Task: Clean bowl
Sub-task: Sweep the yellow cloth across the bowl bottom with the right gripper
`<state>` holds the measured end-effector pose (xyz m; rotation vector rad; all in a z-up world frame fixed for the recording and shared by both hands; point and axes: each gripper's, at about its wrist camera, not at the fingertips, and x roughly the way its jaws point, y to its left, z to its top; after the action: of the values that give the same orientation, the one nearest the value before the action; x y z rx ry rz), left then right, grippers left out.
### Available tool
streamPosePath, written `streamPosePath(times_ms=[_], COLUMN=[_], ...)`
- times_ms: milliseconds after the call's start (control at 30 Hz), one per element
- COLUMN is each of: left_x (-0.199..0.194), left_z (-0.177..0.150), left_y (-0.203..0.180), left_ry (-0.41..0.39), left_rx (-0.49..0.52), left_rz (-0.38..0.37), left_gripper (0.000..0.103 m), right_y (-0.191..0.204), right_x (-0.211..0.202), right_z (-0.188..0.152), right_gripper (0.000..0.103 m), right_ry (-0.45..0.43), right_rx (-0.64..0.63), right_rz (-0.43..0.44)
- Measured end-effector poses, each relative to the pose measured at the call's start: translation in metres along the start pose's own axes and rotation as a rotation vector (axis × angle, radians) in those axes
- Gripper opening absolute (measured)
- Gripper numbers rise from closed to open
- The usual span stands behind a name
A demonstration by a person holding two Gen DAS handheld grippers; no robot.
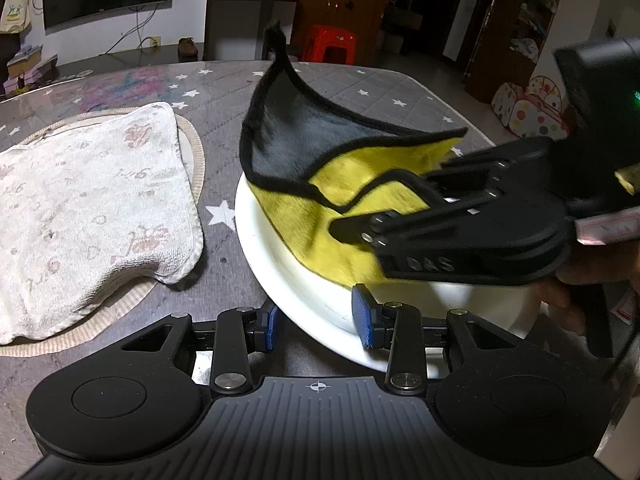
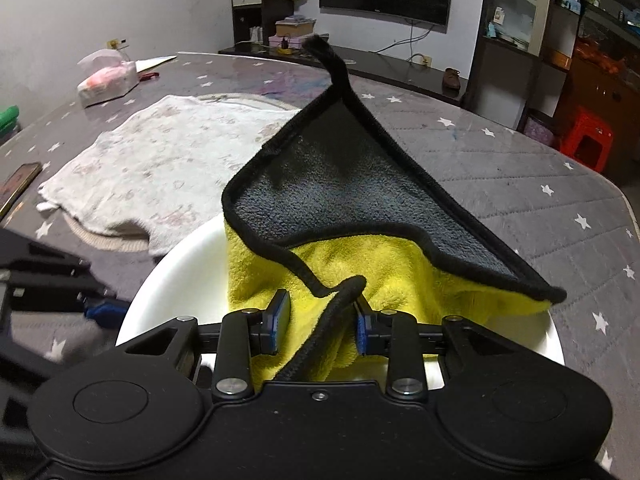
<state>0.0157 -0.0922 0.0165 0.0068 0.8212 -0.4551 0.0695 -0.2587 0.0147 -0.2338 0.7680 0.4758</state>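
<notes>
Star-patterned grey table (image 1: pixel 320 92): left gripper (image 1: pixel 316 322) clamps the white bowl's (image 1: pixel 256 236) near rim; right gripper (image 2: pixel 322 320), reaching in from the right, seemingly pinches the yellow cloth (image 2: pixel 384 264) inside.

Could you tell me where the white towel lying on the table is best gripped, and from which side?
I'd take the white towel at its rounded near corner, coming from the bowl side. That corner hangs free over the mat's edge, so fingers could probably close on it without scraping the table.
</notes>
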Motion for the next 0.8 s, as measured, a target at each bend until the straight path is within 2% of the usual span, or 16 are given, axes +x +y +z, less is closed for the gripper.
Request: streamPosePath(times_ms=[467, 800], left_x=[-0.002, 0.004], left_z=[0.000, 0.012], left_y=[-0.009, -0.009], left_ry=[-0.008, -0.010], left_rx=[0.027, 0.069], left_rz=[0.044, 0.067], left_gripper=[0.038, 0.033], right_y=[-0.001, -0.014], right_x=[-0.033, -0.032], right_z=[-0.027, -0.029], right_gripper=[0.034, 0.035], right_ry=[0.048, 0.045], right_rx=[-0.016, 0.012], right_rz=[-0.030, -0.077])
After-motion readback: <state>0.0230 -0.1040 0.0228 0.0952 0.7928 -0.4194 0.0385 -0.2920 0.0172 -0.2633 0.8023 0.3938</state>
